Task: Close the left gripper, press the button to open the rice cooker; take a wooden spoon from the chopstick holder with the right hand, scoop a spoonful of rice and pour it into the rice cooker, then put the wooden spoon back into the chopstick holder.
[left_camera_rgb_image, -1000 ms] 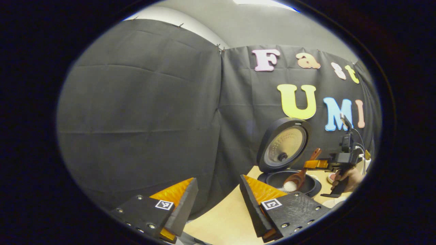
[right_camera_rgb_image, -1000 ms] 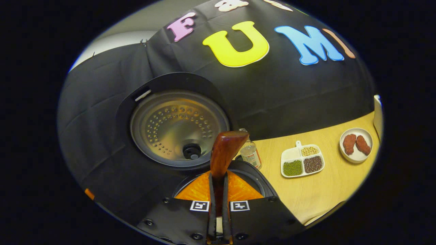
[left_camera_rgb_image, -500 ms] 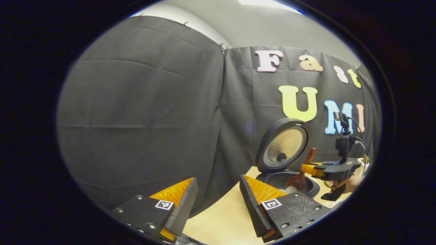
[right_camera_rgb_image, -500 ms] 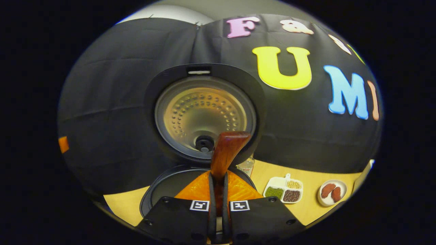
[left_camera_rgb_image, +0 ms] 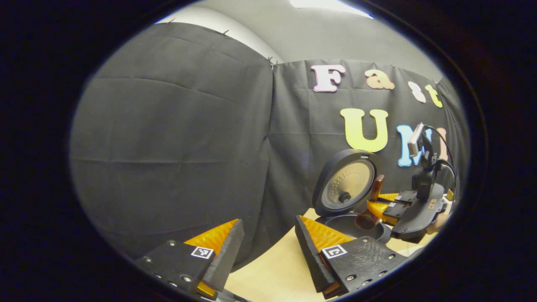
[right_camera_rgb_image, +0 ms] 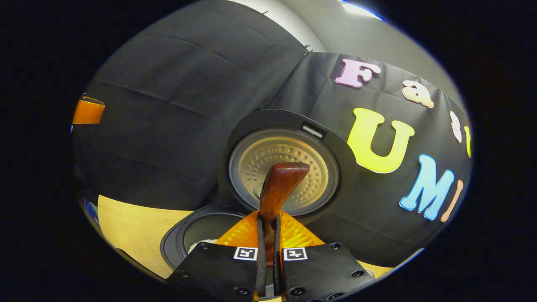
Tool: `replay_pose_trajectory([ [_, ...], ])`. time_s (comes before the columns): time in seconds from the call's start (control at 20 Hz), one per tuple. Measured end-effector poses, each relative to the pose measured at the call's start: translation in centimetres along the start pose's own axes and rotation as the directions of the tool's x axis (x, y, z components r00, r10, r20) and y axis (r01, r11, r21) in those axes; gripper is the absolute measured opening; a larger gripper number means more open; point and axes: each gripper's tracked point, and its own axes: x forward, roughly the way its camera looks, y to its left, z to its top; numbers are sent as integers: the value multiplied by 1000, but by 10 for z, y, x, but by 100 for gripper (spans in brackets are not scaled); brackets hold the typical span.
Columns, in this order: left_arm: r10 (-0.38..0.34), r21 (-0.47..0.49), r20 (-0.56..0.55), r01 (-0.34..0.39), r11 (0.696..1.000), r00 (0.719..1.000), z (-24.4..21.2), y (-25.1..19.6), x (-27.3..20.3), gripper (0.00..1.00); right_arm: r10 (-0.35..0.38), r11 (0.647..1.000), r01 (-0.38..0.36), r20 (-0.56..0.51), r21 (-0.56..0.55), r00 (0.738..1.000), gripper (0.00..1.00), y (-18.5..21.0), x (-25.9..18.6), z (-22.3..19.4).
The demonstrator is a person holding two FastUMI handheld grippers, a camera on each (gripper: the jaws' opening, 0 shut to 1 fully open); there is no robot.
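Spoon over the open rice cooker

The left gripper [left_camera_rgb_image: 266, 247] hangs with fingers spread; farther off, the right gripper [left_camera_rgb_image: 384, 205] holds the wooden spoon [left_camera_rgb_image: 371, 207] above the rice cooker [left_camera_rgb_image: 350, 197].

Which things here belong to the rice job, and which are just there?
In use: rice cooker with lid open; wooden spoon held in right gripper, tipped over the pot; white rice inside.
Idle: left gripper, open; table.

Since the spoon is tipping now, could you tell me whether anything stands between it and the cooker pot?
Nothing visible does: the lid stands open, and the wooden spoon hangs directly over the pot.
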Motion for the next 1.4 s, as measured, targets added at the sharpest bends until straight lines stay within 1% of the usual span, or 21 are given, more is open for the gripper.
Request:
replay_pose_trajectory([
  [0.05,-2,-3,-2,2,1000,1000,-1,0,-1,77,2,1000,-2,-5,21,1000,5,1,0,0],
  [0.1,-3,-8,-6,3,1000,1000,-2,0,-2,78,4,998,-3,-14,60,1000,8,-1,-1,0],
  [0.2,-8,-9,-3,8,1000,1000,1,0,-4,78,10,984,-4,-30,177,1000,8,-4,-4,6],
  [0.35,-17,7,22,17,1000,1000,13,-4,-1,78,23,933,-12,-26,359,999,8,-15,-14,16],
  [0.45,-35,7,42,35,999,999,25,-12,1,78,7,901,8,-32,434,999,8,-28,-22,19],
  [0.65,-75,22,71,73,997,995,38,-35,10,77,-42,862,53,-33,504,999,8,-62,-48,22],
  [0.8,-121,24,88,119,993,989,48,-63,15,77,-98,818,105,-42,565,994,8,-91,-73,18],
  [0.85,-135,26,94,133,991,986,52,-71,16,77,-117,811,124,-48,572,992,5,-101,-81,15],
  [0.9,-148,28,98,146,989,984,54,-81,18,77,-135,805,142,-55,576,989,5,-111,-89,11],
  [0.95,-161,30,102,159,987,982,58,-90,19,77,-155,798,160,-59,581,986,8,-120,-96,8],
  [1.0,-177,33,106,174,984,979,60,-98,19,77,-173,788,178,-65,589,983,5,-129,-103,4],
  [1.05,-193,36,109,190,981,975,63,-108,19,77,-189,776,196,-76,600,979,9,-136,-112,-1],
  [1.1,-208,38,113,205,978,972,65,-117,19,77,-206,763,215,-86,609,975,5,-145,-119,-6],
  [1.15,-224,40,116,220,975,968,69,-126,18,77,-227,752,238,-98,615,969,8,-155,-129,-13],
  [1.4,-290,29,126,289,957,949,76,-164,16,78,-326,693,355,-166,627,931,8,-205,-175,-44],
])
